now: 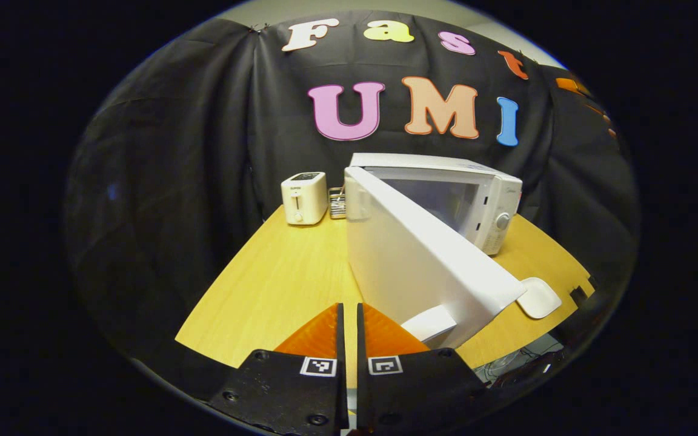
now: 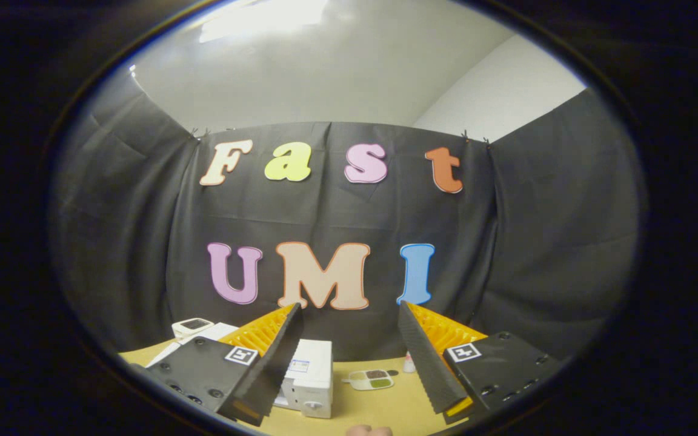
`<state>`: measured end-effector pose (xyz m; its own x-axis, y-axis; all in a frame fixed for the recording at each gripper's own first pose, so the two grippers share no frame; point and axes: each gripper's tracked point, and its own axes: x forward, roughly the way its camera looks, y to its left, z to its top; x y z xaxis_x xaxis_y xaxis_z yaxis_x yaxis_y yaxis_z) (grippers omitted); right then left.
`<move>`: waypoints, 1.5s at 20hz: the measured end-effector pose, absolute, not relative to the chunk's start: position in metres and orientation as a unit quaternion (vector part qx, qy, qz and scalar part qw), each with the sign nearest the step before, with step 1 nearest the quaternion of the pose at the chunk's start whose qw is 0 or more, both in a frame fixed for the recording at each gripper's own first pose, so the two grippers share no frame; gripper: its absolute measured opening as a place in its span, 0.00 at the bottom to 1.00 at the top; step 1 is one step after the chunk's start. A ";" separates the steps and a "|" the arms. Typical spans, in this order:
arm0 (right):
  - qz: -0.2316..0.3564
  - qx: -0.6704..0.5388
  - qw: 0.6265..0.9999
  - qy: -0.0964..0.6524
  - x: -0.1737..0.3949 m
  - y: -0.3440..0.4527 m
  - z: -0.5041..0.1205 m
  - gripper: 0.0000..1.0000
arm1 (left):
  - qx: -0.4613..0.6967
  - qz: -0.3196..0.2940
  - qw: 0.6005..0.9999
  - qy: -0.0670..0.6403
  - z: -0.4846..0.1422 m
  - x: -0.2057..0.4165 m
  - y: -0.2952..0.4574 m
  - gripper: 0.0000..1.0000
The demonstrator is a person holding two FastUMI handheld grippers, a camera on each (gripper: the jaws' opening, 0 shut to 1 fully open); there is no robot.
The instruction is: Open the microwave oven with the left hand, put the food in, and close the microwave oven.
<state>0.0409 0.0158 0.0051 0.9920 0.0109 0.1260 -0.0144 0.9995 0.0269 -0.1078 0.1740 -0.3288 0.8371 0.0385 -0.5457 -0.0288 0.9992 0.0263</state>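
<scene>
The white microwave stands on the wooden table with its door swung wide open toward me. My left gripper sits low just left of the door's near edge, shut with only a thin slit between its fingers and nothing in it. A white dish lies on the table to the right of the door. In the right gripper view the microwave shows low between the fingers, and a small tray of food lies on the table beside it. My right gripper is open, empty and tilted up toward the wall.
A white toaster and a small wire rack stand behind the microwave's left side. A small bottle stands near the food tray. The table's right edge is notched. Part of a hand shows at the bottom.
</scene>
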 end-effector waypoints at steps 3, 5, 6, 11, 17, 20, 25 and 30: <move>-0.013 0.014 0.999 -0.050 0.041 -0.007 0.001 0.92 | 0.011 -0.013 0.957 0.288 -0.334 -0.092 0.143 0.05; -0.026 0.019 0.998 -0.047 0.039 -0.022 0.002 0.92 | 0.013 -0.035 0.957 0.286 -0.333 -0.082 0.123 0.05; -0.033 0.016 0.998 -0.045 0.036 -0.029 0.002 0.92 | 0.013 -0.045 0.957 0.287 -0.336 -0.078 0.114 0.05; -0.068 -0.007 0.997 -0.039 0.023 -0.065 0.004 0.92 | 0.019 -0.091 0.953 0.289 -0.341 -0.056 0.075 0.05; -0.097 -0.013 0.995 -0.037 0.010 -0.098 0.014 0.92 | 0.017 -0.120 0.949 0.292 -0.347 -0.033 0.041 0.05; -0.104 -0.018 0.994 -0.041 0.002 -0.109 0.023 0.92 | 0.007 -0.130 0.947 0.294 -0.348 -0.021 0.029 0.05; -0.086 0.009 0.995 -0.045 -0.006 -0.112 0.040 0.97 | 0.005 -0.137 0.947 0.290 -0.346 0.010 0.010 0.05; -0.080 0.011 0.996 -0.045 -0.009 -0.119 0.049 0.92 | 0.002 -0.137 0.949 0.283 -0.348 0.047 -0.014 0.05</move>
<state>-0.0085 -0.1194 0.0490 0.9833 -0.1597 0.0876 0.1576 0.9871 0.0296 0.0470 -0.0143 -0.3482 0.8026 -0.2586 -0.5376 0.2613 0.9625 -0.0729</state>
